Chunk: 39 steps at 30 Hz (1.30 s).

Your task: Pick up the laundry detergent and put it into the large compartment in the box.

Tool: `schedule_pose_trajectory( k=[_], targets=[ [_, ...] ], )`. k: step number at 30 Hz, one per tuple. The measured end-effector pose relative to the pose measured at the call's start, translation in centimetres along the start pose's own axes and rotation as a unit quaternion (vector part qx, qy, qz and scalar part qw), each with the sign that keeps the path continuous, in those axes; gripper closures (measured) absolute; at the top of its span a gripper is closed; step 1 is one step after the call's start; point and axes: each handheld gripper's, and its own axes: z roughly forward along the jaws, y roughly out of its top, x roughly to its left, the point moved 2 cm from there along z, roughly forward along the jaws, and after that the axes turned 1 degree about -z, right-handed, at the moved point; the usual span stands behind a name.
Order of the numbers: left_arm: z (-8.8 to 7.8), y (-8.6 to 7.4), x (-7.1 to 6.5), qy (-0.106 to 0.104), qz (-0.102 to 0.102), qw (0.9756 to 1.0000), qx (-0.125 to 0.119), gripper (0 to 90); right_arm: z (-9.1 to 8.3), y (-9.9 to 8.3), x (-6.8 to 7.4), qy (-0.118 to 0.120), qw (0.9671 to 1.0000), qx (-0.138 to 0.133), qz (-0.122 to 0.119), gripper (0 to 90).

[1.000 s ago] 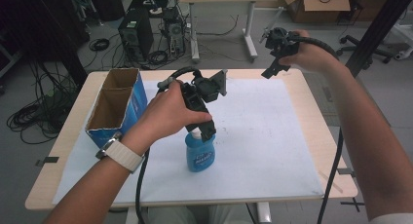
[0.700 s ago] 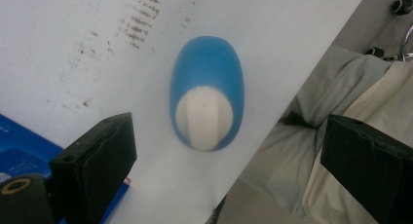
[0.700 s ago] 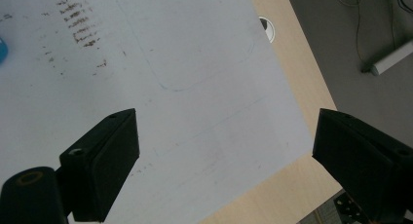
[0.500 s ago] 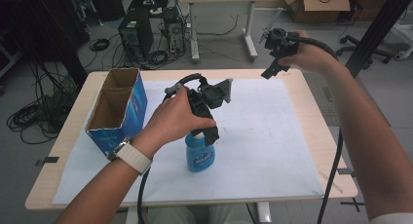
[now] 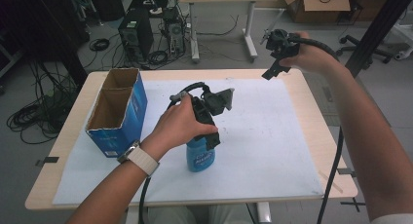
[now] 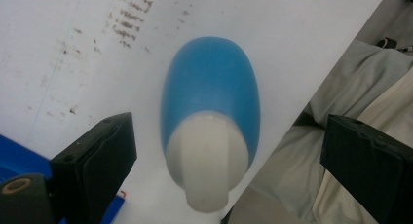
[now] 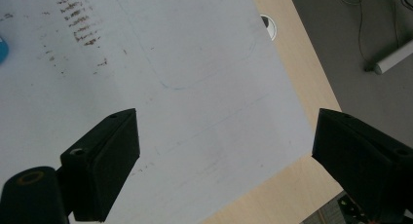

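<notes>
- Left gripper [image 6: 224,170]: jaws wide apart, straddling the blue bottle [image 6: 210,90] from above, nothing clamped (white cap [image 6: 207,158] sits between them, untouched).
- Bottle upright on the white sheet [image 5: 272,136], near the table's front edge, centre.
- Right gripper [image 5: 274,63]: jaws spread, empty, held over the far right corner.
- Blue carton [image 5: 119,114] stands at the left edge.

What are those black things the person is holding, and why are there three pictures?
They are tongs: hand-held grabbers with two black jaws each. One picture comes from a camera above the table; the other two come from small cameras riding on each tool. The left tongs hang open right over a blue bottle with a white cap, not gripping it. The right tongs are held up, open, over the table's far corner. A white sheet covers the table. An open blue cardboard box stands at the left.
</notes>
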Motion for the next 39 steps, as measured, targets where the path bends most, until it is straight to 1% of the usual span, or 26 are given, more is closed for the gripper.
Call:
schedule_pose_trajectory(
  k=[1,8,11,12,18,23,29,30,33,34,36,39],
  targets=[
    [0.3,0.1,0.0,-0.001,-0.002,1.0,-0.004,6.5,0.0,0.0,0.0,-0.001,1.0,-0.002,0.001,10.1],
    [1.0,0.2,0.1,0.005,0.002,1.0,-0.005,6.8,-0.2,0.0,-0.1,-0.001,1.0,-0.004,0.003,10.1],
    [1.4,0.2,0.2,0.006,0.002,1.0,0.002,7.0,-0.1,0.0,-0.1,-0.003,1.0,-0.004,0.0,10.8],
    [1.6,0.2,0.2,0.005,-0.001,1.0,0.001,7.1,-0.2,0.0,-0.1,-0.003,1.0,-0.003,0.0,10.7],
    [2.2,0.1,0.3,0.007,0.0,1.0,0.002,7.5,-0.2,0.0,-0.1,-0.003,1.0,-0.005,0.002,10.8],
    [2.7,0.0,0.4,0.007,0.0,1.0,0.004,7.7,-0.2,0.0,-0.1,-0.003,1.0,-0.005,0.0,10.7],
    [3.0,0.0,0.4,0.007,-0.001,1.0,0.006,8.5,-0.2,0.1,0.0,-0.004,1.0,-0.006,-0.001,10.8],
    [3.1,0.0,0.4,0.008,0.0,1.0,0.005,10.3,-0.2,0.1,0.0,-0.004,1.0,-0.006,0.0,10.8],
    [3.1,0.0,0.4,0.005,0.001,1.0,0.006,10.6,-0.2,0.1,0.0,-0.005,1.0,-0.005,0.0,10.7],
    [3.1,0.0,0.4,0.004,-0.002,1.0,0.003,10.9,-0.2,0.0,0.0,-0.005,1.0,-0.004,0.001,10.7],
    [3.2,0.0,0.4,0.003,0.001,1.0,0.006,12.0,-0.2,0.0,0.1,-0.005,1.0,-0.004,-0.001,10.7],
    [3.3,0.1,0.4,0.003,0.001,1.0,0.005,13.8,-0.4,0.0,0.1,-0.006,1.0,-0.005,0.001,10.8]
  ],
)
